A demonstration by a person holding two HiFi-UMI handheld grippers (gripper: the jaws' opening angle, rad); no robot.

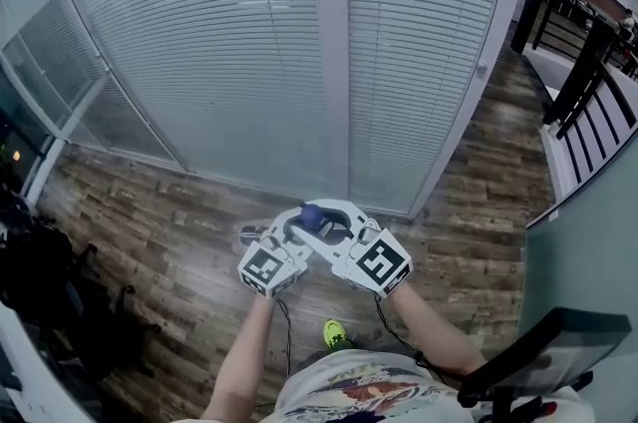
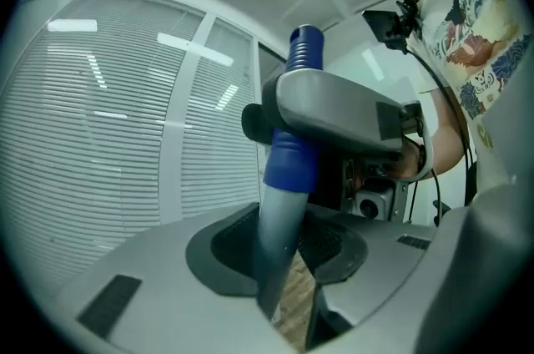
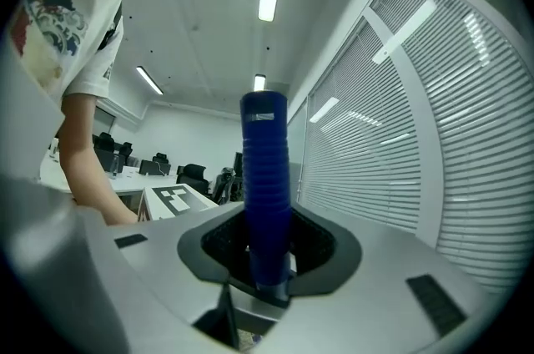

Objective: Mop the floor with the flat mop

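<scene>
My left gripper (image 2: 279, 260) has its jaws clamped on the mop handle (image 2: 280, 219). The dark pads sit on either side of the grey pole, just below where the blue grip (image 2: 294, 152) begins. The pole passes between them at a slight tilt, and a sliver of wooden floor shows beneath.

My right gripper (image 3: 267, 260) has its jaws closed on the ribbed blue grip itself, which stands nearly upright between the pads and rises well above them. In the left gripper view, the right gripper (image 2: 334, 114) sits higher on the same handle, directly above my left jaws. In the right gripper view, the left gripper's marker cube (image 3: 171, 198) shows just beside it.

In the head view, both grippers meet nose to nose around the rounded blue top of the handle (image 1: 311, 215), the left gripper (image 1: 297, 231) on the left and the right gripper (image 1: 339, 229) on the right. A forearm runs back from each toward the person's patterned shirt (image 1: 359, 391). The rest of the mop is hidden under the grippers, so I cannot make out its head.

Around them is dark plank floor (image 1: 150, 231). A glass wall with closed white blinds (image 1: 249, 42) stands just ahead, and a black railing (image 1: 588, 62) is at the far right. A yellow-green shoe (image 1: 335, 333) shows below the grippers.
</scene>
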